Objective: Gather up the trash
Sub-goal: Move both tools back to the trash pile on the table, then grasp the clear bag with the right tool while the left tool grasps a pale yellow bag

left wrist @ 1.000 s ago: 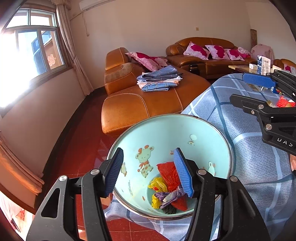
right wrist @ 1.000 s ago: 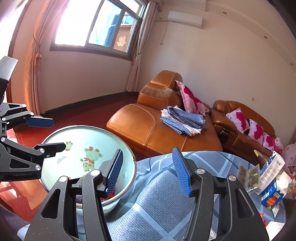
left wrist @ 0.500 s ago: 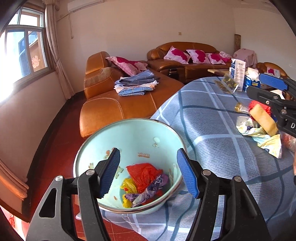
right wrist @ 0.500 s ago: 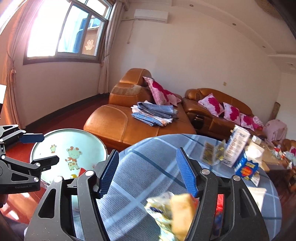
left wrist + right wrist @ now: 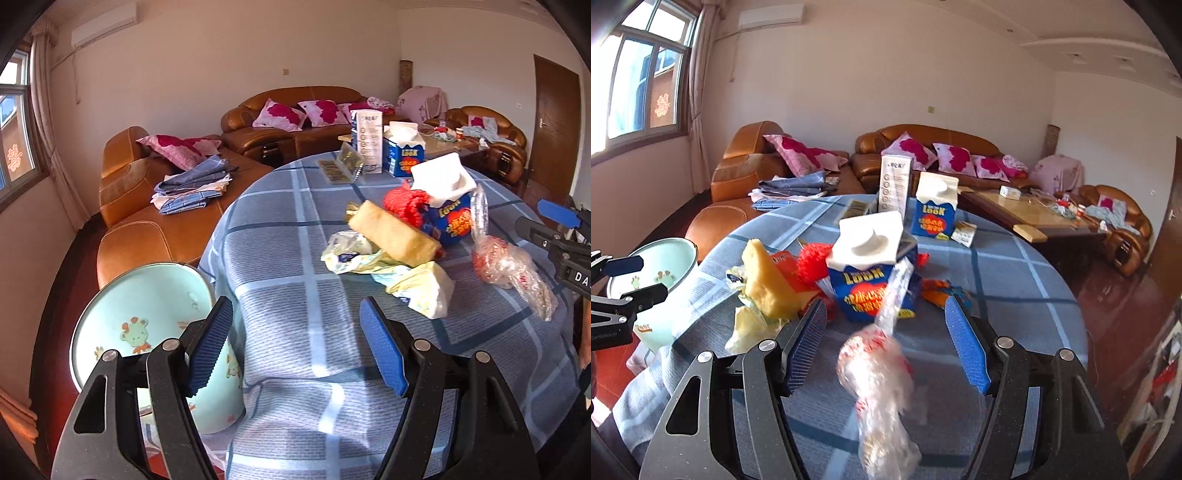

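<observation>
Right wrist view — jaws wide, just opening, a blurred clear plastic bag (image 5: 882,373) lying loose between them.

Daylight enters from the window (image 5: 646,74) at left, blown out to white in the right wrist view and clipped at the frame edge in the left. Walls read warm and evenly lit. Sun patches fall on the blue checked tablecloth (image 5: 295,258) and the red floor (image 5: 1108,295) shows a sheen. Both views have heavy fisheye bending and dark vignette corners. The clear plastic bag (image 5: 882,387) is motion-blurred close up; background furniture stays fairly sharp.
</observation>
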### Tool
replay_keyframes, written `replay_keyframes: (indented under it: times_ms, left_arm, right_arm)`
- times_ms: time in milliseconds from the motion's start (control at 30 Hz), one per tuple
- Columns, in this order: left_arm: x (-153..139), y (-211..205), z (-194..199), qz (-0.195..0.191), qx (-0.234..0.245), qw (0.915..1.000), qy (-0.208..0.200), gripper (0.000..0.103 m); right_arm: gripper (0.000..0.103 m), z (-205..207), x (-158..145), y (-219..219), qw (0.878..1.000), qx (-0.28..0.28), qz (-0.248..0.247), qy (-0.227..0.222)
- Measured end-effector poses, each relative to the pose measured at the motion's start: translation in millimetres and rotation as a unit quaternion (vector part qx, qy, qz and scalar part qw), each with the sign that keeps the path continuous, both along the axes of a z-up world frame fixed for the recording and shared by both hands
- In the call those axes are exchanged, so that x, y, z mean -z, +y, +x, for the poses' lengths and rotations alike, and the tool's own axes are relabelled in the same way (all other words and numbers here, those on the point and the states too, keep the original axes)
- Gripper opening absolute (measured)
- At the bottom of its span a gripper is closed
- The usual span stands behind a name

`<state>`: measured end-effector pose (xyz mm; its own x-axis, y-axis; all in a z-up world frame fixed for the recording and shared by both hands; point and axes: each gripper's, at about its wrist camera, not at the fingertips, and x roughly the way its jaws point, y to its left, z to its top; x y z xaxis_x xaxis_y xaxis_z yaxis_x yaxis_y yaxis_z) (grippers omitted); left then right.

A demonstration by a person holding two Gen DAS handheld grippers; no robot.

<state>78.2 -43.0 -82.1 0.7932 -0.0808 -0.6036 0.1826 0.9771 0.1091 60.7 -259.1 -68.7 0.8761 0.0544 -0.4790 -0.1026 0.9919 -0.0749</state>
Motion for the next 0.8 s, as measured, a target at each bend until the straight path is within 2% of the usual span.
replay_keyframes:
  times_ms: [133,267,367,600,667,767,800]
  left_arm:
    - [0.9,-27.3,6.7,0.012,0.025,0.9996,0.0,0.07]
    - [1.3,-45.8,13.7,0.013,0.038,0.9992,0.001,0.071]
    - [4.8,-57.6,17.4,0.015,0.047,0.9988,0.003,0.071]
    - [11.2,-71.8,16.6,0.018,0.061,0.9979,0.008,0.071]
    - [10.7,-73.4,17.5,0.016,0.066,0.9976,0.009,0.071]
    - [12.2,-79.4,17.7,0.017,0.077,0.9968,0.009,0.071]
    - [13.9,-82.0,17.9,0.018,0.08,0.9966,0.01,0.071]
  right_arm:
    - [0.066,-5.6,11.7,-10.5,1.0,0.008,0.002,0.011]
    - [0.067,-6.5,14.1,-22.6,1.0,0.016,0.025,0.01]
    - [0.067,-6.8,15.9,-23.7,0.999,0.01,0.04,0.013]
    - [0.066,-4.3,30.3,-16.7,0.998,-0.01,0.041,0.035]
    - [0.062,-3.2,34.5,-15.0,0.998,-0.017,0.042,0.044]
    - [0.048,-3.3,38.4,-12.5,0.997,-0.029,0.041,0.058]
    - [0.037,-2.7,39.8,-11.5,0.997,-0.034,0.04,0.063]
